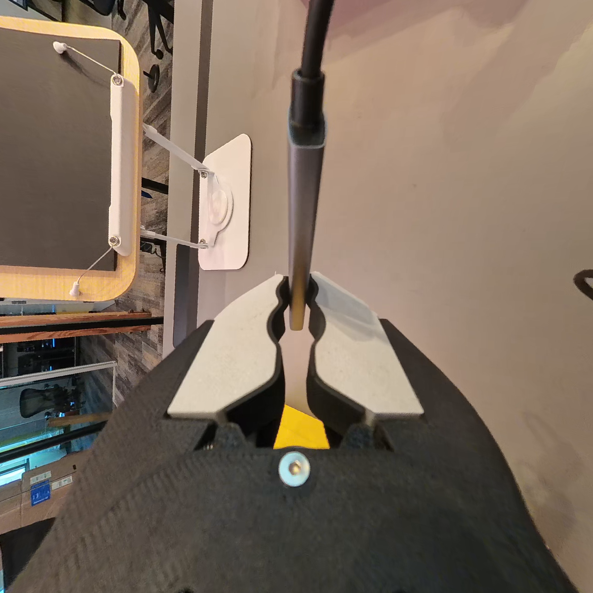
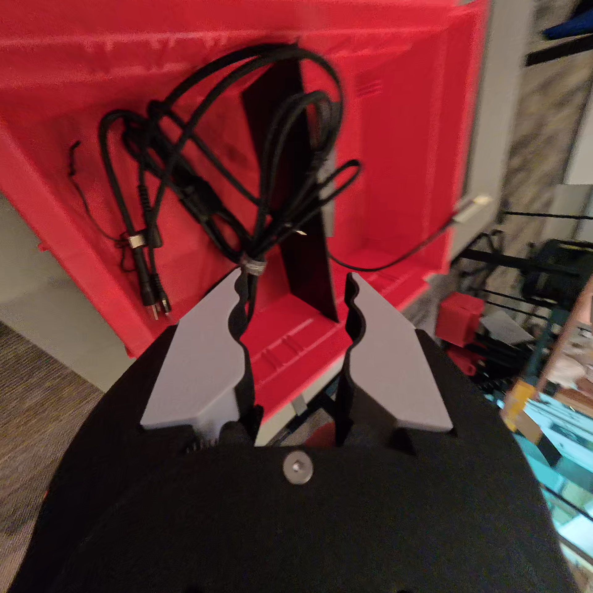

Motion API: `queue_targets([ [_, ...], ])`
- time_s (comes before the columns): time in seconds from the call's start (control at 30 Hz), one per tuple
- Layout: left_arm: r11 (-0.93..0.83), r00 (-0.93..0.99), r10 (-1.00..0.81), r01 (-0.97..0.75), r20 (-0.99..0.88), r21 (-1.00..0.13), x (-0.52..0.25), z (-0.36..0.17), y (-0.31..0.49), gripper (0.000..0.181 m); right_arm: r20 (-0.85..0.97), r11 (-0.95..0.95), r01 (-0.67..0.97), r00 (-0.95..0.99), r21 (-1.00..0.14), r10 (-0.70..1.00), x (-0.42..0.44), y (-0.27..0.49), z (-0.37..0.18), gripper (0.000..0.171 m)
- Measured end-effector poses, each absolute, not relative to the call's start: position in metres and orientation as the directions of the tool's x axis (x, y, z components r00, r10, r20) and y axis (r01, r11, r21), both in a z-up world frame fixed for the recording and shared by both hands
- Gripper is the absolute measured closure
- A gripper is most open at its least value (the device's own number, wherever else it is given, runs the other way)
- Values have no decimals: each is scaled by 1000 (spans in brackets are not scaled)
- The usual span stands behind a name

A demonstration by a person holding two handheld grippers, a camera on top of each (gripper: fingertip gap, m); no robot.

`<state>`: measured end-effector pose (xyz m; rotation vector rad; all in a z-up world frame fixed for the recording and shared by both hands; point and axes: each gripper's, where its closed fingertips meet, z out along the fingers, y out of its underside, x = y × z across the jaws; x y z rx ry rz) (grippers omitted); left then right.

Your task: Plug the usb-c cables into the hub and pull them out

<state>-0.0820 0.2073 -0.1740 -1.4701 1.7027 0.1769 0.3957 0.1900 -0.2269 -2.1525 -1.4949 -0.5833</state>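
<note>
A slim grey hub (image 1: pixel 305 205) is clamped edge-on between the tips of the left gripper (image 1: pixel 297 296), its jaws closed onto the hub's lower end, and a thick black lead (image 1: pixel 316 35) runs out of the hub's far end past the top of the frame. Behind it a plain beige surface (image 1: pixel 449 224) fills most of the left wrist view; whether it is a tabletop or a wall cannot be told from this tilted angle. A white rounded plate (image 1: pixel 239 179) with a hinged bracket is seen on that surface, joined by thin white struts to a dark panel with a light wooden frame (image 1: pixel 130 167). Grey wood-patterned flooring (image 1: pixel 154 109) and office-chair bases are visible further back. In the right wrist view the right gripper (image 2: pixel 296 282) is held with its jaws spread apart and nothing between them, though the bundle passes just by its left fingertip. Ahead of it a tangled bundle of black usb-c cables (image 2: pixel 231 167) is seen lying in a large red plastic bin (image 2: pixel 401 134), bound near the fingertips by a pale tie (image 2: pixel 253 266); several plugs (image 2: pixel 155 308) point toward the bin's near left edge, and one cable trails off to the right over the rim. A black divider (image 2: pixel 301 256) stands in the bin. Grey carpet (image 2: pixel 41 385) is seen at the lower left and cluttered shelving (image 2: pixel 529 353) at the right, blurred.
</note>
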Motion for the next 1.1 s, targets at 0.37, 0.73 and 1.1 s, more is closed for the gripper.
queue_targets([
  [0.37,253,158,-621,-887,-768,-387,-63,-152,216,172,348,109,499,417,-860,840,77,131,-102,125],
  [0.73,199,128,-427,-952,-895,-231,-68,-138,223,172,-49,-134,237,331,-962,942,-22,135,-104,127],
  [1.1,192,110,-382,-962,-918,-195,-64,-139,228,172,-305,-327,95,194,-940,932,-13,124,-102,146],
])
